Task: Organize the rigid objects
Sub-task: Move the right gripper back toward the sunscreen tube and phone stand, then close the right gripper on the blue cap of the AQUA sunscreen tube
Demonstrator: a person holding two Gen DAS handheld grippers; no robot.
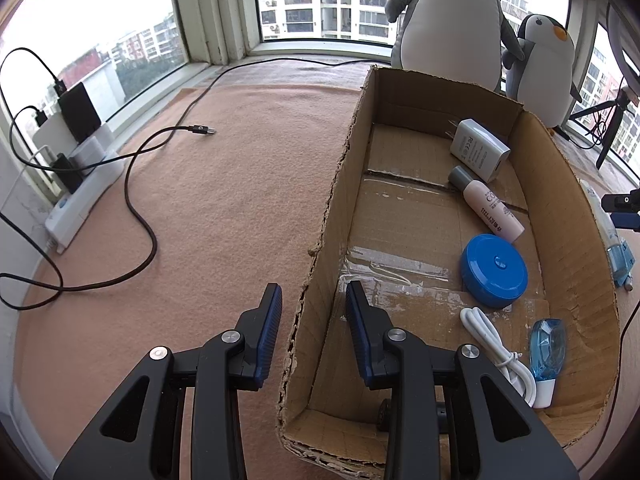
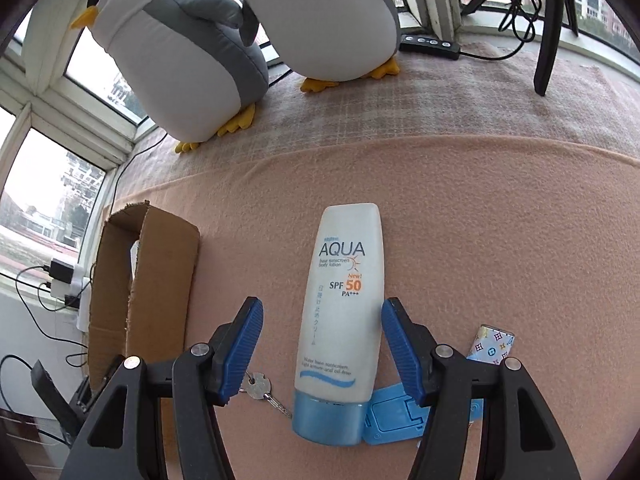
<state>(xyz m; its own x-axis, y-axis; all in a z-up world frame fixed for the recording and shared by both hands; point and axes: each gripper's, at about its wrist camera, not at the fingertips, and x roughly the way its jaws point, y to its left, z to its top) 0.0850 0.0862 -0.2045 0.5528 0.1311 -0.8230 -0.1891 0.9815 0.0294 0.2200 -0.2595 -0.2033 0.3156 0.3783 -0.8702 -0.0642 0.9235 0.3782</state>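
A cardboard box (image 1: 568, 216) lies on the pink cloth. It holds a white charger (image 1: 478, 154), a pink bottle (image 1: 490, 204), a round blue tin (image 1: 494, 268), a coiled white cable (image 1: 500, 356) and a clear blue dispenser (image 1: 546, 356). My left gripper (image 1: 312, 288) straddles the box's left wall with its jaws a narrow way apart, and cloth shows between the outer pad and the wall. My right gripper (image 2: 322, 304) is open over a white AQUA sunscreen tube (image 2: 344, 300) lying flat. Its fingers stand on either side of the tube without gripping it.
Beside the tube lie a key (image 2: 258, 388), a flat blue plastic piece (image 2: 394, 416) and a small patterned case (image 2: 492, 344). Two plush penguins (image 2: 180, 60) stand by the window. A black cable (image 1: 140, 208) runs to a power strip (image 1: 80, 196). A tripod leg (image 2: 548, 40) stands at the back right.
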